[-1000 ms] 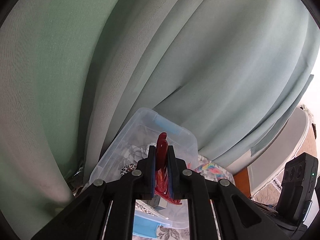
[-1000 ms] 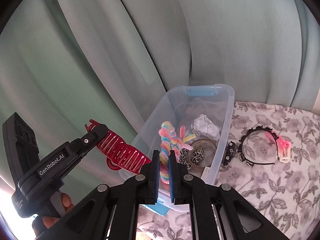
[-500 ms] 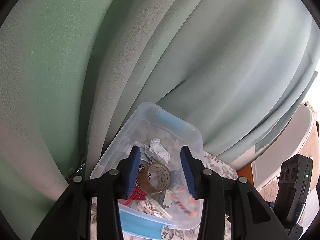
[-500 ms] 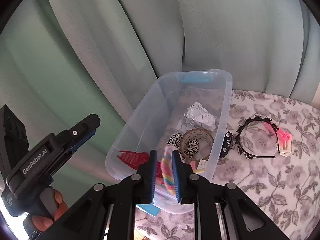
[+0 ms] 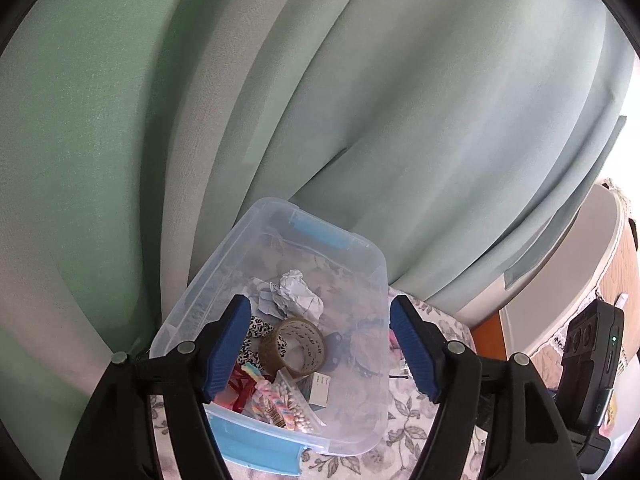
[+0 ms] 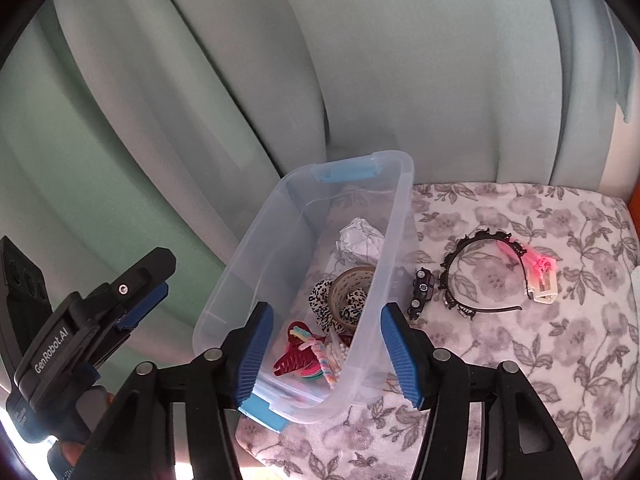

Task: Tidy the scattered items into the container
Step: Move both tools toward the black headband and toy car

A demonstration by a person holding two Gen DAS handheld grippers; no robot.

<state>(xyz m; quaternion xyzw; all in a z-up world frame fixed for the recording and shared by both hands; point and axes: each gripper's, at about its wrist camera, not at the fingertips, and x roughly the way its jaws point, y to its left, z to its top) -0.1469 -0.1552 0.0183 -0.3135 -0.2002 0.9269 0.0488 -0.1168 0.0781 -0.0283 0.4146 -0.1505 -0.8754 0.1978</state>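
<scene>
Both my claws hang over the clear container [image 6: 400, 216], left gripper [image 5: 320, 352] and right gripper [image 6: 326, 356] opening, nothing between them. Outside on the floral cloth lie the springy black headband [image 6: 480, 276], best pinched mid-arc, and the small hard toy car [image 6: 421, 294], gripped across its sides.

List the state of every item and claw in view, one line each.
Container: lid off, partly filled.
Red hair clip: in container.
Tape roll: in container.
Crumpled paper: in container.
Headband: outside, on floral cloth.
Toy car: outside, beside container.
Left claw: opening, nothing between.
Right claw: opening, nothing between.
</scene>
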